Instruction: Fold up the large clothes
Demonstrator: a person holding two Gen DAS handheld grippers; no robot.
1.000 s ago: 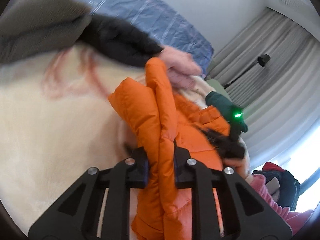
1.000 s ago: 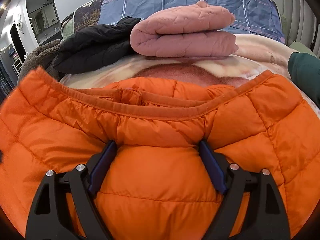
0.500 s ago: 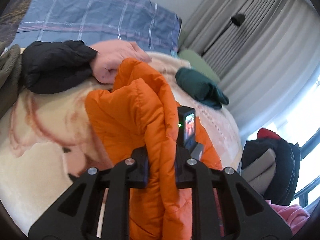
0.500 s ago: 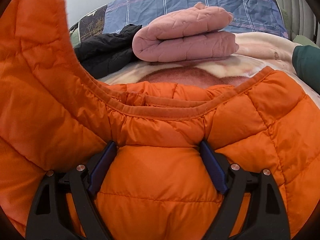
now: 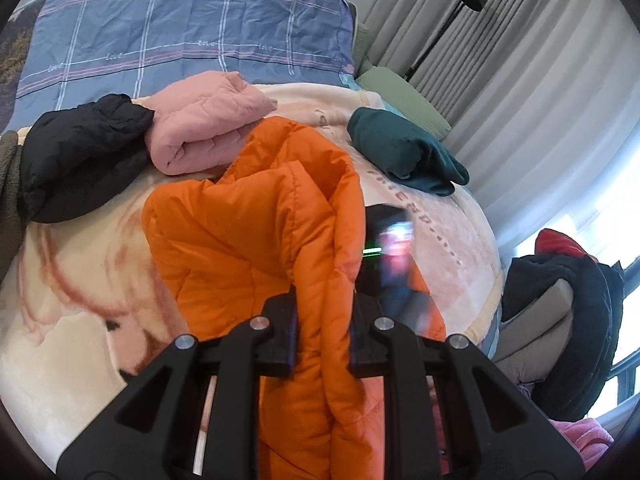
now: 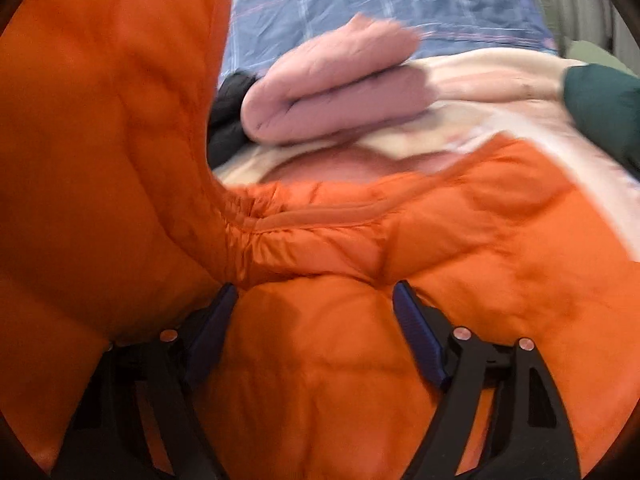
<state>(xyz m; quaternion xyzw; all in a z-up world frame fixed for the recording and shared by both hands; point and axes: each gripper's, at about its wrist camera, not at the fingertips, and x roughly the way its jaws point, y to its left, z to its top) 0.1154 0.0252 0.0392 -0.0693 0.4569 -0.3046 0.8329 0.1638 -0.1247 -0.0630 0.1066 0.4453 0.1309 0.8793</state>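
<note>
An orange puffer jacket (image 5: 248, 232) lies on the bed, and one fold of it is lifted. My left gripper (image 5: 323, 304) is shut on that raised fold, which hangs down between its fingers. The right gripper (image 6: 316, 300) straddles a thick bulge of the same jacket (image 6: 320, 360) just below the collar (image 6: 328, 220). Its jaws stand wide and are closing, and their blue pads (image 6: 416, 328) press into the puffy fabric. The lifted part of the jacket fills the left of the right wrist view. In the left wrist view the right gripper's camera body (image 5: 390, 248) shows blurred behind the fold.
A folded pink jacket (image 5: 200, 128), a black garment (image 5: 80, 152) and a dark green one (image 5: 404, 156) lie at the far side of the cream blanket (image 5: 72, 280). A blue plaid pillow (image 5: 180, 28) is behind them. Clothes are piled on a chair (image 5: 560, 312) at the right, by the curtains.
The left gripper has lifted the orange fold up and swung it round, so it now rises at the left of the right wrist view. The right gripper has tilted and risen slightly with the jacket.
</note>
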